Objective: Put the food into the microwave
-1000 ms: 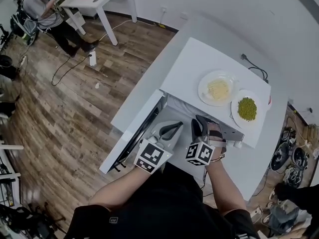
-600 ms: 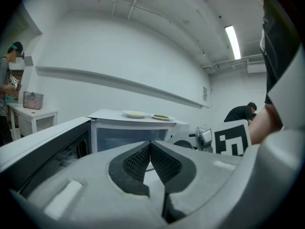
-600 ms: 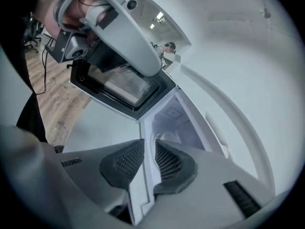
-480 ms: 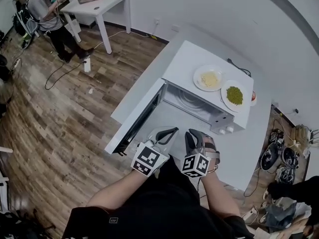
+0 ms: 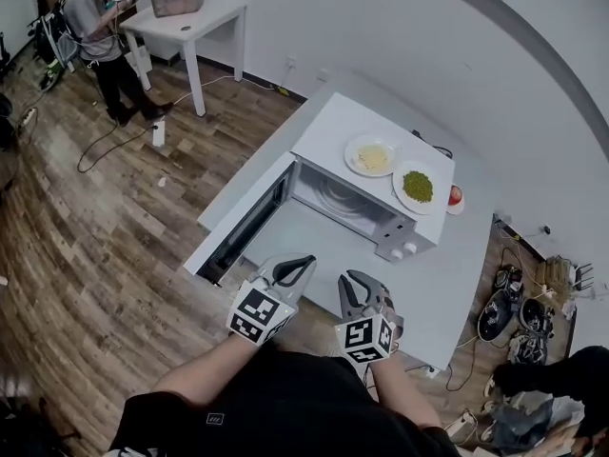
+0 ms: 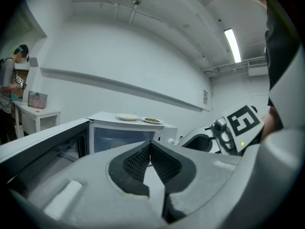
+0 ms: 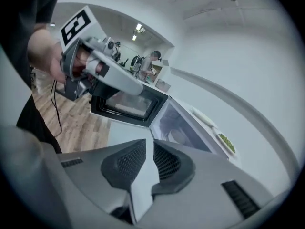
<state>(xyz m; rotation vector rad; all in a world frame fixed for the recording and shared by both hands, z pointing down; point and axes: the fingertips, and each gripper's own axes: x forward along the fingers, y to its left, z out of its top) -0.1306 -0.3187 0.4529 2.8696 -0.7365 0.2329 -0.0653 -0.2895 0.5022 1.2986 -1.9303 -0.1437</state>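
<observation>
Since a second ago both grippers have drawn back from the open mouth of the microwave (image 5: 354,201) and now hang off the front edge of the white counter (image 5: 455,284), close to the person's body. The left gripper (image 5: 303,263) has its pads pressed together on nothing. The right gripper (image 5: 350,280) is closing, with a narrow gap left and nothing in it (it stood wider before).

The food has not moved. The plate of yellow food (image 5: 372,156) and the plate of green food (image 5: 417,186) sit side by side along the right edge of the microwave's top. The door (image 5: 244,225) hangs open to the left.

Around the counter are a wooden floor (image 5: 114,217), a white side table (image 5: 195,14) and a person (image 5: 95,29) beside it.

Only the head view shows a small red thing (image 5: 455,195) just beside the green plate. The left gripper view alone shows the ceiling lamp (image 6: 232,44). The right gripper view looks into the microwave's cavity (image 7: 178,128).
</observation>
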